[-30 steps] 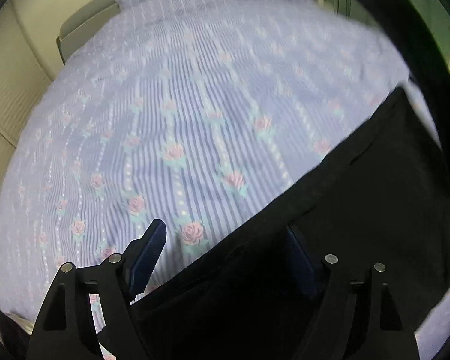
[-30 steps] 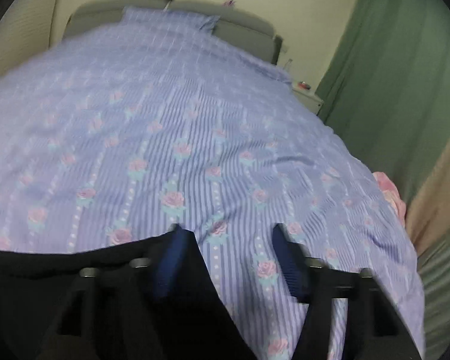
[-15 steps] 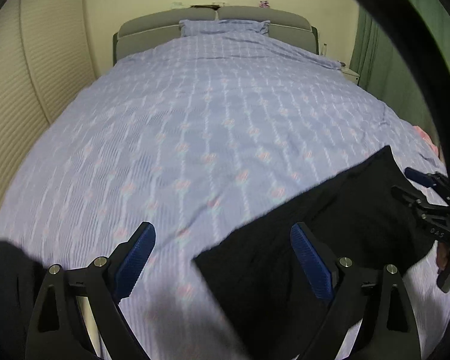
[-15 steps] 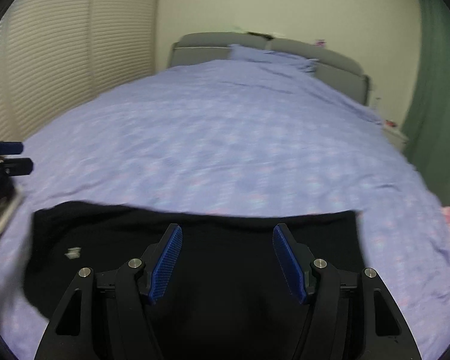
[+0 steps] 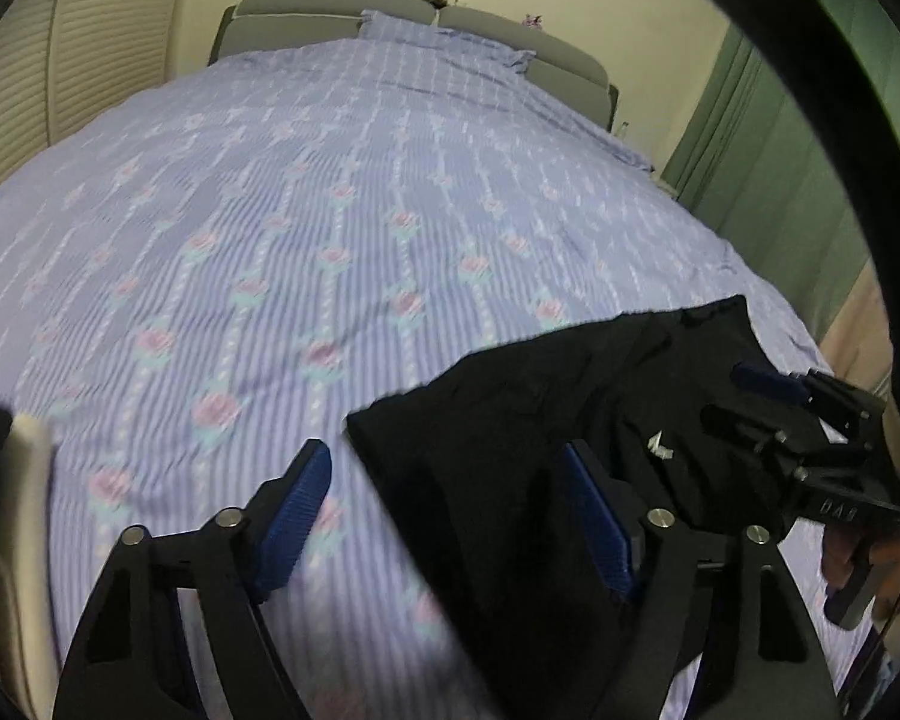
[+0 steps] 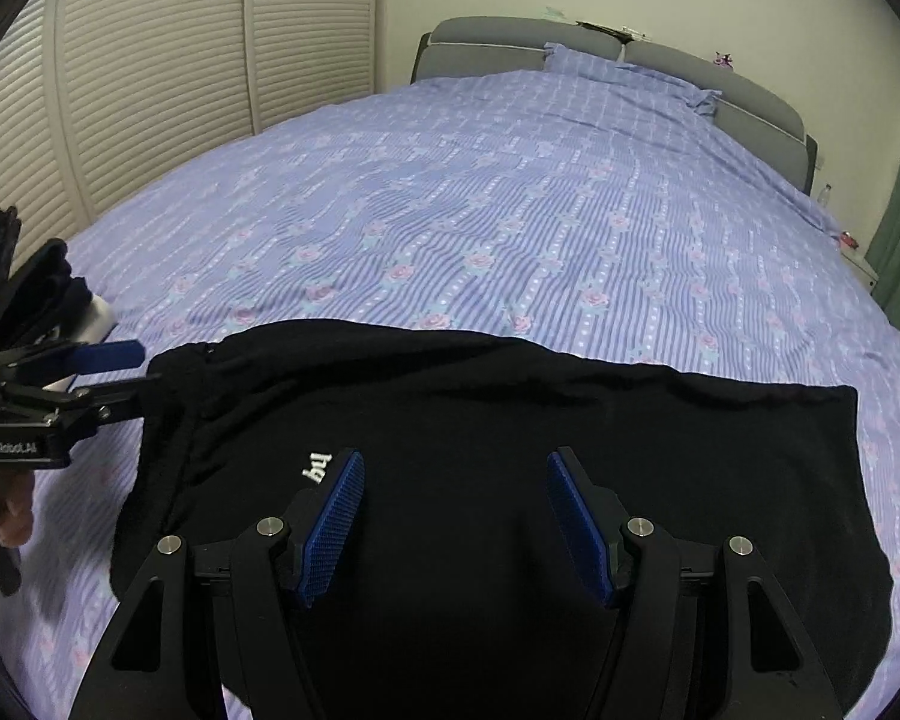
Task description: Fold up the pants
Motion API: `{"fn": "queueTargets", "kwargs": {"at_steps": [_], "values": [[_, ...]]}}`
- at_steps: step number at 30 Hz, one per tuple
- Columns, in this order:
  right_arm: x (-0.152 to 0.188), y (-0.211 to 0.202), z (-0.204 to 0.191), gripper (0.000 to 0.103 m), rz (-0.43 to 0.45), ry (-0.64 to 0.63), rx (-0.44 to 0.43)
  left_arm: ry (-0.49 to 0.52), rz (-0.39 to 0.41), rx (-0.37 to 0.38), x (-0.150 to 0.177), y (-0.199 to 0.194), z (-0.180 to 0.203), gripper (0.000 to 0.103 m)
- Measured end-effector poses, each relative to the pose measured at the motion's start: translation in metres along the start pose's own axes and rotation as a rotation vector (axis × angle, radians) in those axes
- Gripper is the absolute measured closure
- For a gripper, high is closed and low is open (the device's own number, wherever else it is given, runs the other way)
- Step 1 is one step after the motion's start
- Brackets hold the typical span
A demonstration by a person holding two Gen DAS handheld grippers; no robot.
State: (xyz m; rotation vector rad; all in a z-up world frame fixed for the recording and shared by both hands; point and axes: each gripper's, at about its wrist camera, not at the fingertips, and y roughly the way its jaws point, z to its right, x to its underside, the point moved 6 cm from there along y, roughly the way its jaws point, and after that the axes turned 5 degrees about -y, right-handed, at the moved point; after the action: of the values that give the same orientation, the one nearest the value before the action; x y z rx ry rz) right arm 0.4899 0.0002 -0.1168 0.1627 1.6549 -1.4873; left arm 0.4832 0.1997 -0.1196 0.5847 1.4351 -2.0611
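**Black pants laid flat at foot of bed**

A bed point(image 6: 510, 192) is covered by a striped lilac sheet with a rose print. Matte black pants point(image 6: 510, 420) are spread on its near edge, soft and creased. Both grippers are angled downward above them: the right gripper point(image 6: 453, 516) is held open and empty; the left gripper's point(image 5: 444, 516) jaws, just narrowed, are parted over the pants' edge.

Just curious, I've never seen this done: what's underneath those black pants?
The black pants lie flat on a purple striped bedspread printed with roses. It shows all around them; whatever lies directly beneath the cloth is covered, so I cannot tell.
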Motion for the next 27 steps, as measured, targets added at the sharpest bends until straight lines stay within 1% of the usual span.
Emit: {"fn": "queueTargets", "kwargs": {"at_steps": [1, 2, 3, 4, 5, 7, 10, 12, 15, 16, 17, 18, 20, 21, 22, 23, 24, 25, 27], "values": [[0.000, 0.003, 0.002, 0.040, -0.004, 0.016, -0.009, 0.003, -0.008, 0.004, -0.001, 0.003, 0.002, 0.039], [0.000, 0.006, 0.004, 0.040, -0.010, 0.034, -0.017, 0.012, -0.035, 0.010, -0.002, 0.009, 0.006, 0.054], [-0.001, 0.007, 0.007, 0.040, -0.014, 0.047, -0.023, 0.019, -0.057, 0.023, -0.002, 0.010, 0.006, 0.061], [-0.001, 0.010, 0.010, 0.040, -0.019, 0.065, -0.030, 0.027, -0.069, 0.019, -0.002, 0.010, 0.007, 0.065], [0.000, 0.013, 0.013, 0.040, -0.023, 0.088, -0.039, 0.043, -0.059, 0.007, -0.003, 0.010, 0.008, 0.077], [-0.002, 0.019, 0.016, 0.040, -0.025, 0.113, -0.051, 0.047, -0.040, 0.006, -0.010, 0.008, 0.009, 0.080], [-0.013, 0.028, 0.020, 0.040, -0.022, 0.140, -0.052, -0.030, 0.000, 0.017, -0.028, -0.001, -0.003, 0.082], [-0.022, 0.037, 0.023, 0.040, -0.028, 0.156, -0.051, -0.073, -0.012, -0.014, -0.035, 0.005, -0.015, 0.082], [-0.033, 0.052, 0.029, 0.040, -0.061, 0.174, -0.029, -0.058, -0.069, -0.090, -0.031, 0.026, -0.021, 0.080], [-0.034, 0.052, 0.030, 0.040, -0.063, 0.175, -0.014, -0.045, -0.080, -0.112, -0.029, 0.031, -0.020, 0.076], [-0.034, 0.048, 0.032, 0.040, -0.061, 0.171, -0.001, -0.024, -0.083, -0.151, -0.027, 0.032, -0.018, 0.069], [-0.034, 0.041, 0.033, 0.040, -0.050, 0.167, 0.003, -0.013, -0.071, -0.181, -0.027, 0.028, -0.019, 0.065], [-0.028, 0.016, 0.035, 0.040, -0.005, 0.143, 0.008, 0.009, -0.022, -0.254, -0.030, 0.013, -0.017, 0.045], [-0.024, 0.001, 0.038, 0.040, 0.020, 0.125, 0.023, 0.019, 0.026, -0.301, -0.033, -0.001, -0.015, 0.042], [-0.020, -0.010, 0.039, 0.040, 0.036, 0.115, 0.035, 0.030, 0.063, -0.317, -0.036, -0.013, -0.012, 0.039], [-0.012, -0.031, 0.044, 0.040, 0.069, 0.105, 0.049, 0.047, 0.091, -0.326, -0.038, -0.027, -0.004, 0.038], [-0.008, -0.042, 0.047, 0.040, 0.090, 0.105, 0.053, 0.070, 0.105, -0.329, -0.035, -0.040, 0.004, 0.037], [0.002, -0.063, 0.054, 0.040, 0.120, 0.110, 0.063, 0.093, 0.109, -0.327, -0.030, -0.050, 0.012, 0.037], [0.016, -0.088, 0.066, 0.040, 0.151, 0.129, 0.073, 0.135, 0.120, -0.316, -0.017, -0.069, 0.034, 0.036]]}}
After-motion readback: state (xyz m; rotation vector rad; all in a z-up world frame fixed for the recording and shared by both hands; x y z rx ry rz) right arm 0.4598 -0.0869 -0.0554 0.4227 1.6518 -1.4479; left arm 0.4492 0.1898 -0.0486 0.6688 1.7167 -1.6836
